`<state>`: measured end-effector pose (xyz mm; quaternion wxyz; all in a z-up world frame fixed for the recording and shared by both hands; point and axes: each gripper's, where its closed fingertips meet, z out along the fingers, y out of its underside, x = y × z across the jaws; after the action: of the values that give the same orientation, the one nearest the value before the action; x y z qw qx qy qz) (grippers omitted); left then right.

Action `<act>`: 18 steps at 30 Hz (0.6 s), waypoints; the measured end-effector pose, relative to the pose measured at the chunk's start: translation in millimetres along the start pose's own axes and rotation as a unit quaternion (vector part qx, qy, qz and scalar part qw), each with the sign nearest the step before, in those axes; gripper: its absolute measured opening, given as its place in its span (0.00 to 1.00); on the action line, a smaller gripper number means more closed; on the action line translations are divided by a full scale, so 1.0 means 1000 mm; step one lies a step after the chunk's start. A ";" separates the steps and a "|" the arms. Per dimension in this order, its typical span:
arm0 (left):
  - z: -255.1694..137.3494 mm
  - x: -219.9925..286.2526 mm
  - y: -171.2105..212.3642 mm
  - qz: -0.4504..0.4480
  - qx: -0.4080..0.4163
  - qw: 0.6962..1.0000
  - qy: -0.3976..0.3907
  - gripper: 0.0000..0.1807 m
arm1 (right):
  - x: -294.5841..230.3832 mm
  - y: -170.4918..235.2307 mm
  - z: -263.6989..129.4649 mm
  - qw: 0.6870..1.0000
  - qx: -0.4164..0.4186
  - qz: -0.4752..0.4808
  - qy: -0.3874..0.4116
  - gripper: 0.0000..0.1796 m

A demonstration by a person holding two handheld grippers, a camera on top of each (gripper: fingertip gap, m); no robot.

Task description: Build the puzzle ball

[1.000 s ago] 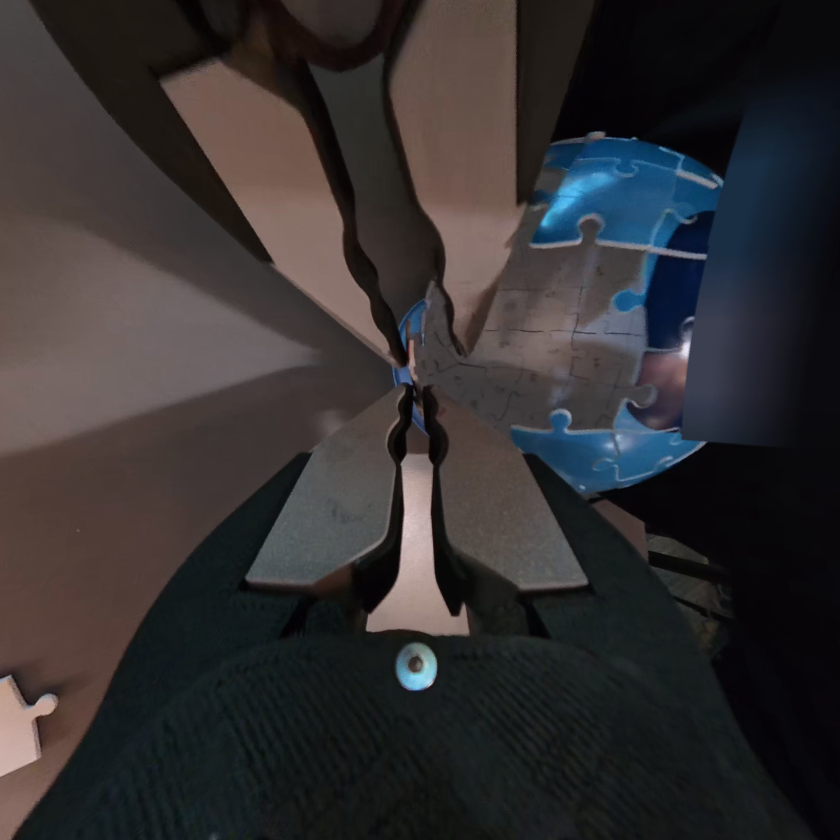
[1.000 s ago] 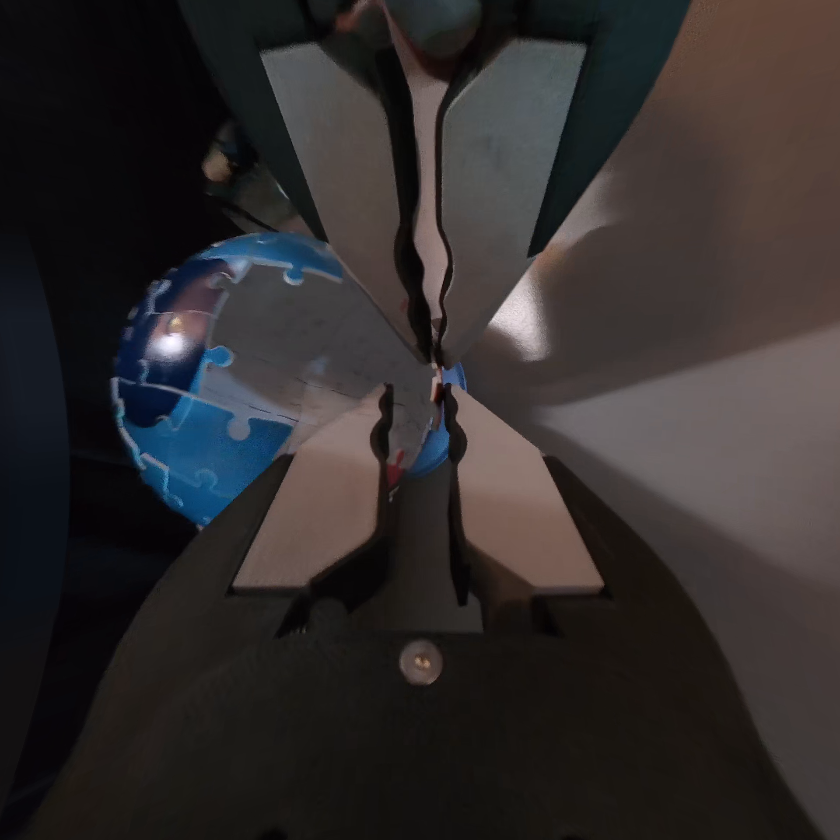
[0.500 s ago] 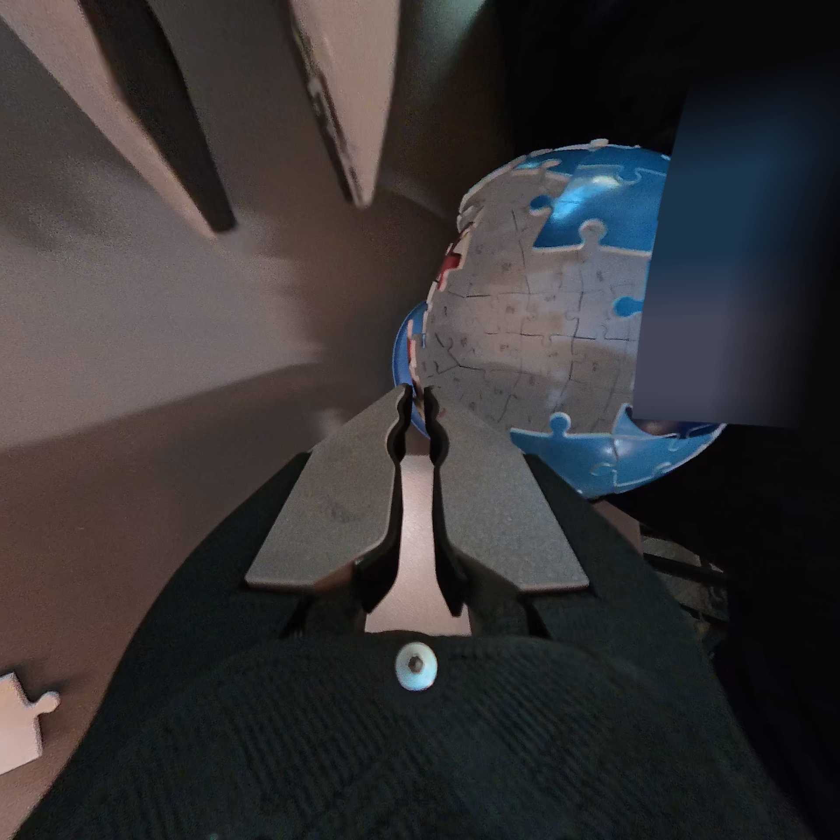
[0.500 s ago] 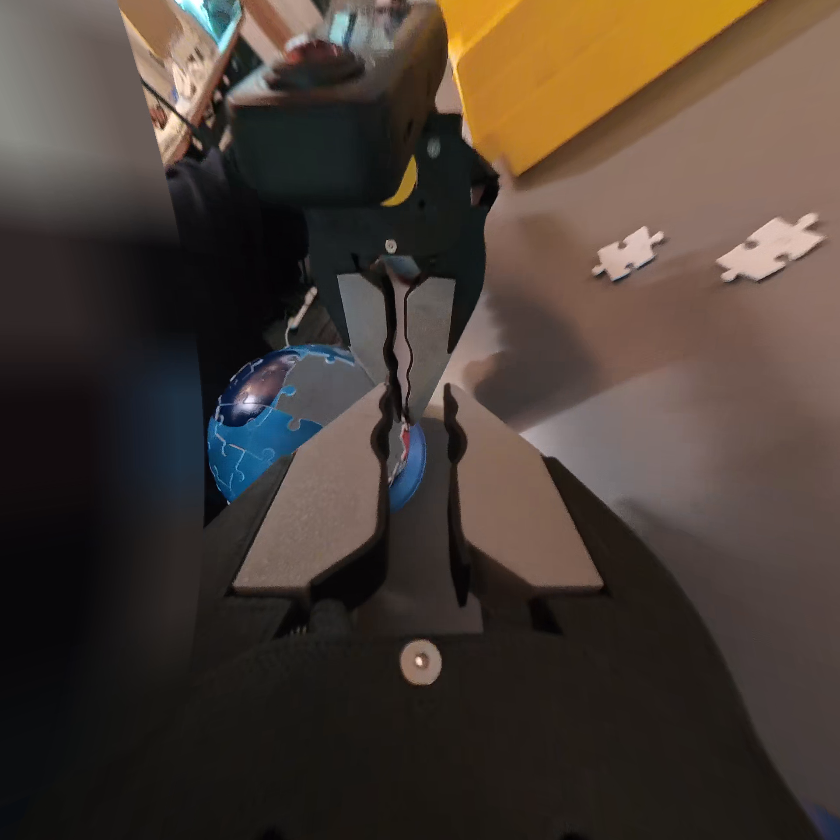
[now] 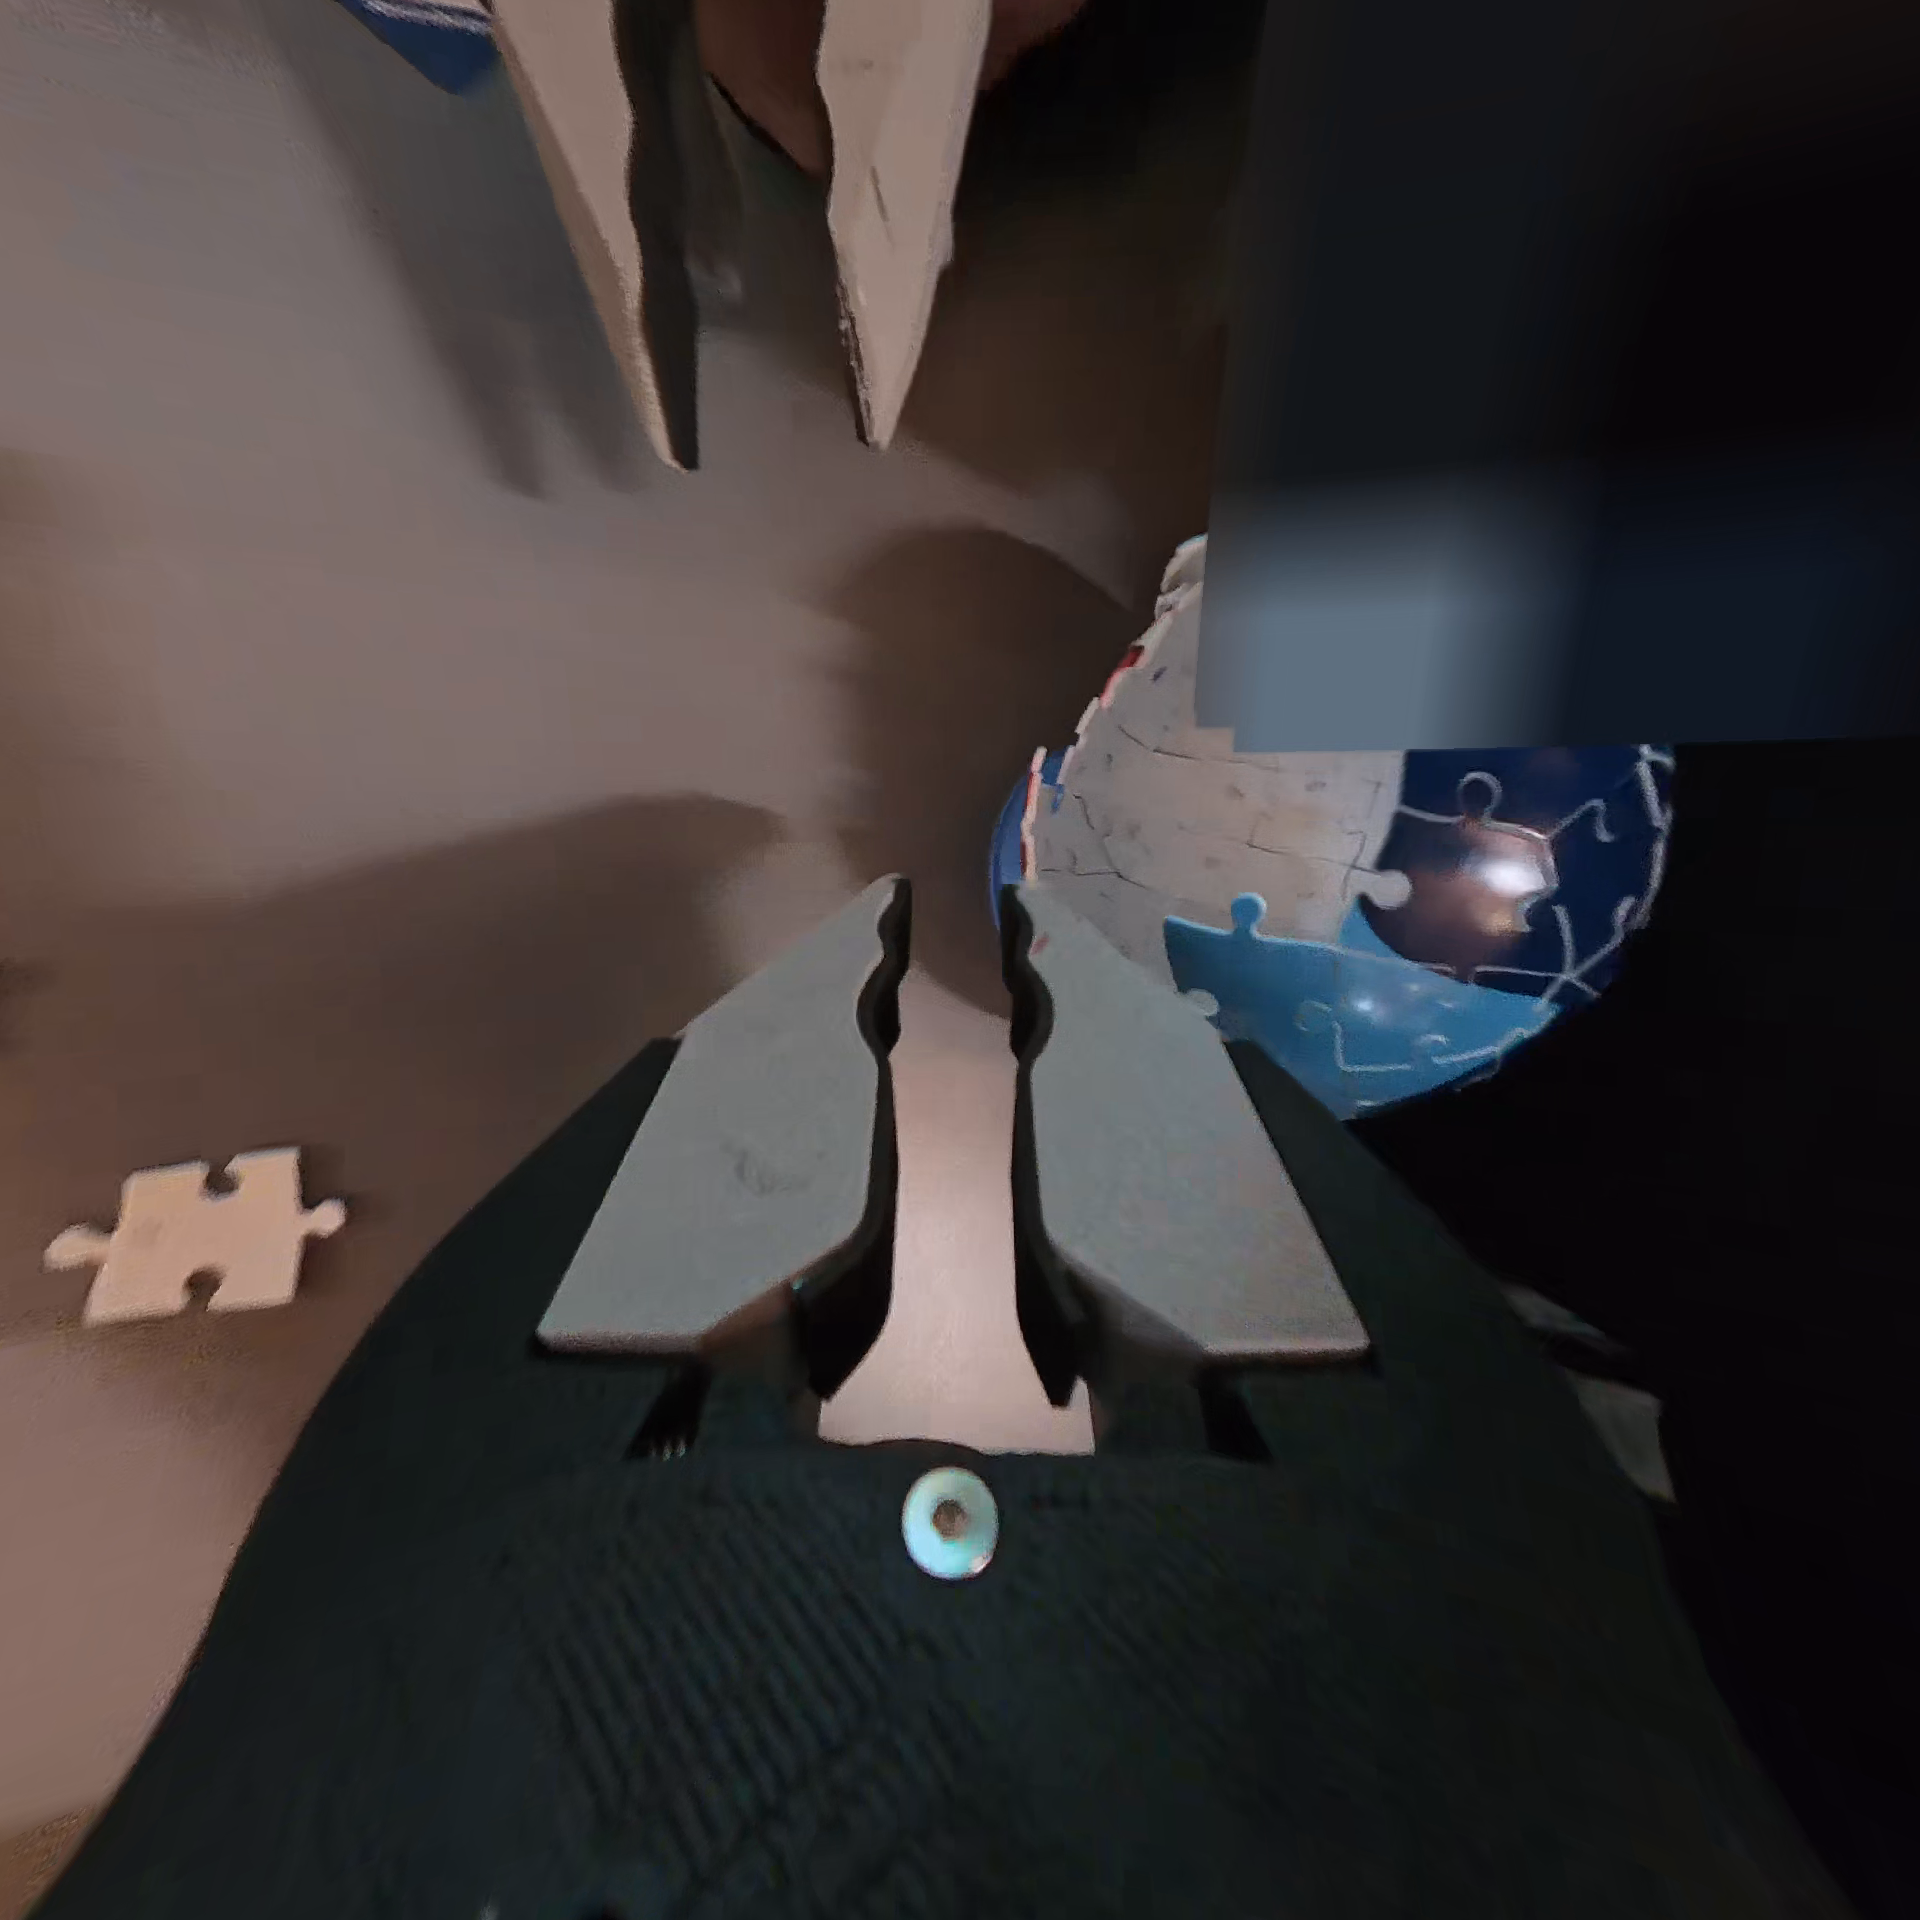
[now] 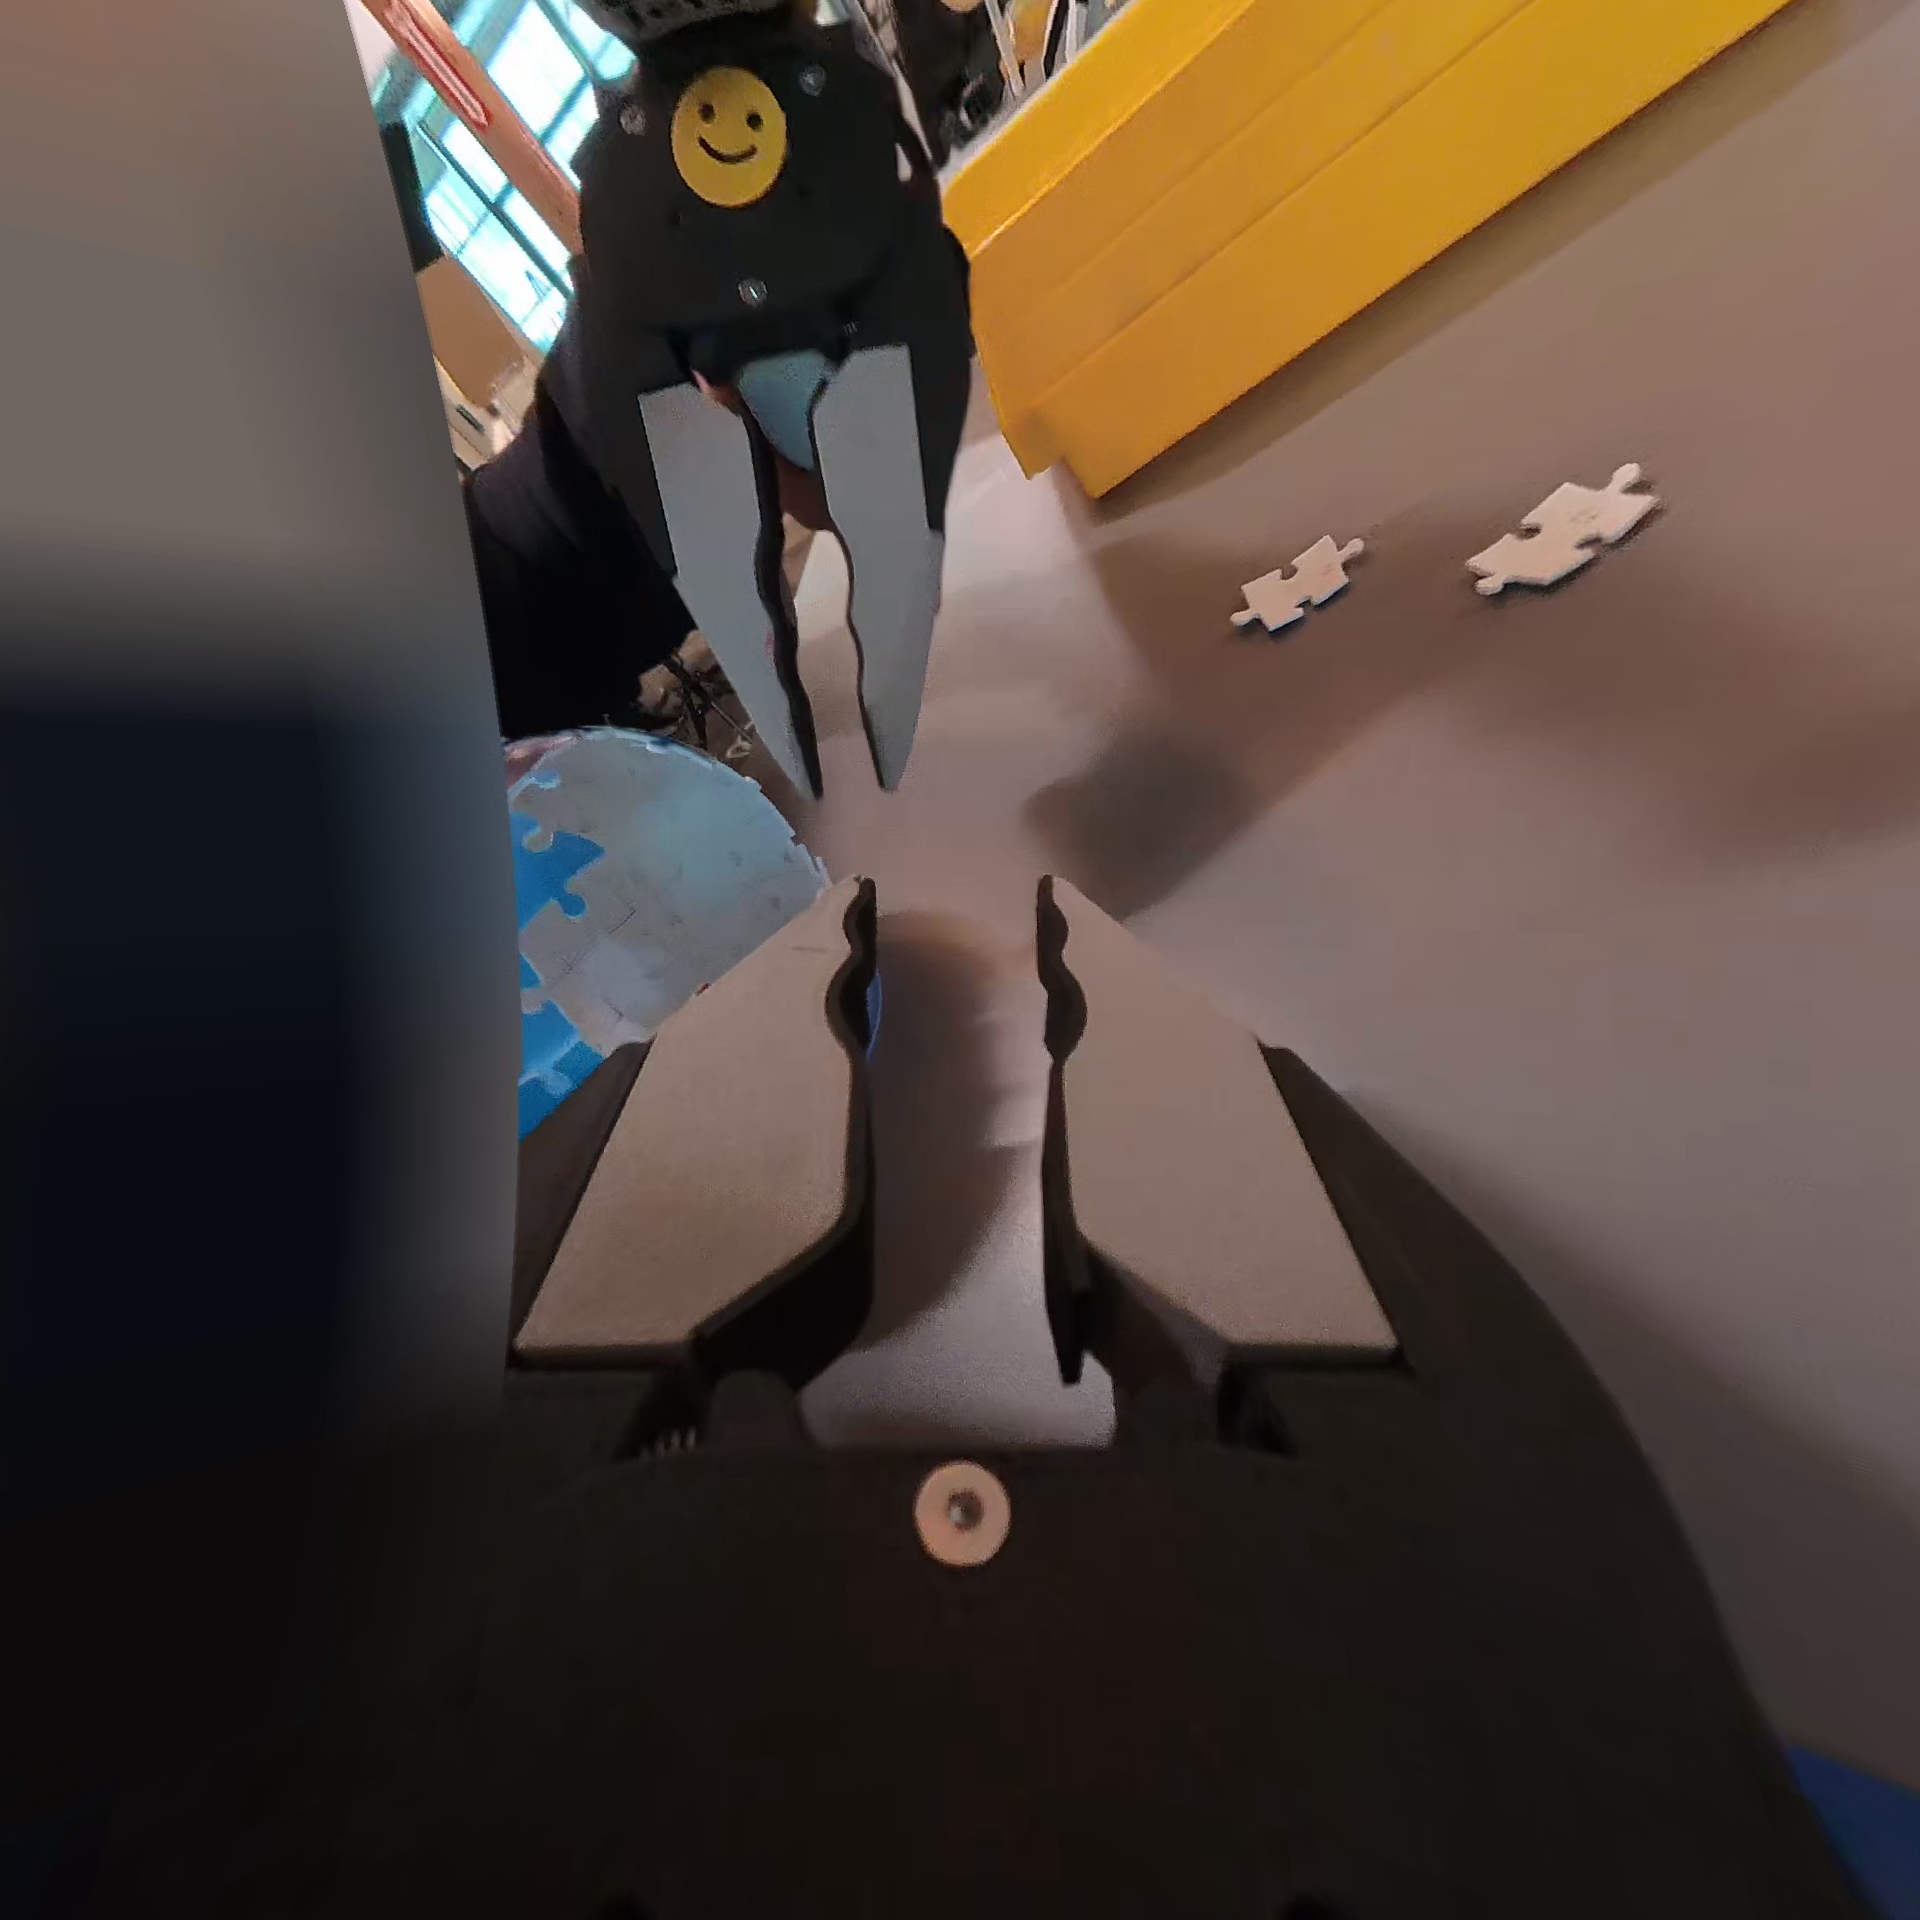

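Observation:
The puzzle ball (image 5: 1226,831), a partly built sphere with grey-white and blue pieces, is right of my left gripper (image 5: 954,914); a blurred patch hides its top. My left gripper is open and empty, its right finger close beside the ball's edge. In the right wrist view the ball (image 6: 644,883) lies left of my right gripper (image 6: 954,899), which is open and empty. The two grippers face each other over the table, tips apart: the right one (image 5: 774,447) shows at the top of the left wrist view, the left one (image 6: 852,779) beyond the ball.
A loose white puzzle piece (image 5: 197,1231) lies on the brown table (image 5: 416,727) left of my left gripper. Two more white pieces (image 6: 1299,582) (image 6: 1558,530) lie to the far right, before a yellow bin (image 6: 1299,208).
Both grippers were pinched together at the ball's edge. They have let go, opened, and drawn back from each other and from the ball.

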<state>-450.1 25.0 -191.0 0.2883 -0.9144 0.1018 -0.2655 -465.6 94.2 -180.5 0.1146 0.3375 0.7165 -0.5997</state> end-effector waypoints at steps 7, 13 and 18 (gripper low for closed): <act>-0.049 -0.002 -0.001 -0.054 0.129 0.986 -0.093 0.07 | 0.018 0.002 -0.004 1.000 0.025 0.002 0.015 0.18; -0.066 -0.003 0.014 -0.117 0.220 0.956 -0.154 0.09 | 0.021 0.003 -0.004 0.999 0.024 0.024 0.008 0.18; -0.063 0.010 0.028 -0.138 0.233 0.942 -0.200 0.12 | 0.023 0.002 -0.004 0.999 0.027 0.017 0.019 0.18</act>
<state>-476.8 -31.2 -159.2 0.4686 -0.8609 -0.1495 -0.1303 -480.6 106.2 -193.9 0.1025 0.3640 0.6962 -0.6101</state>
